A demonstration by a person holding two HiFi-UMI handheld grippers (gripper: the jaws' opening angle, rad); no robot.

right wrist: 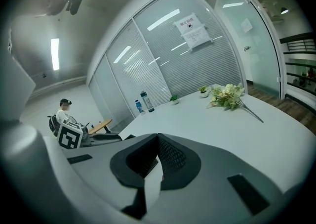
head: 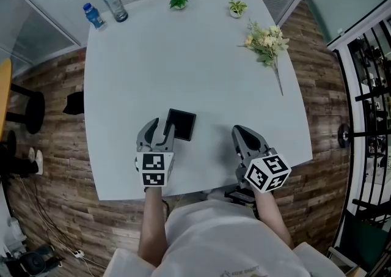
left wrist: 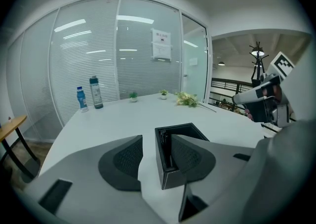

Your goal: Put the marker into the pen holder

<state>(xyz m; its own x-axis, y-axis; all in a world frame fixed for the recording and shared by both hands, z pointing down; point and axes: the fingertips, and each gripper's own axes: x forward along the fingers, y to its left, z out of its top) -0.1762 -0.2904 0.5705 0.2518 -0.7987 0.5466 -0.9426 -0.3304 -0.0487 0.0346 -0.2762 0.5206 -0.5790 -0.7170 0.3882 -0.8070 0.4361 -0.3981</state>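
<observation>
L gripper (head: 160,126): jaws spread, astride pen holder (head: 182,124) wall | R gripper (head: 242,132): jaws pressed together, empty

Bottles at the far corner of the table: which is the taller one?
The grey bottle with the dark cap; the blue bottle on its left in the head view is shorter.

White short-sleeved shirt (head: 220,239). Left gripper (head: 160,125), right gripper (head: 237,129) at table (head: 183,55) near edge: grey shells, black dimpled pads (left wrist: 123,161), white cube each, black square markers.
</observation>
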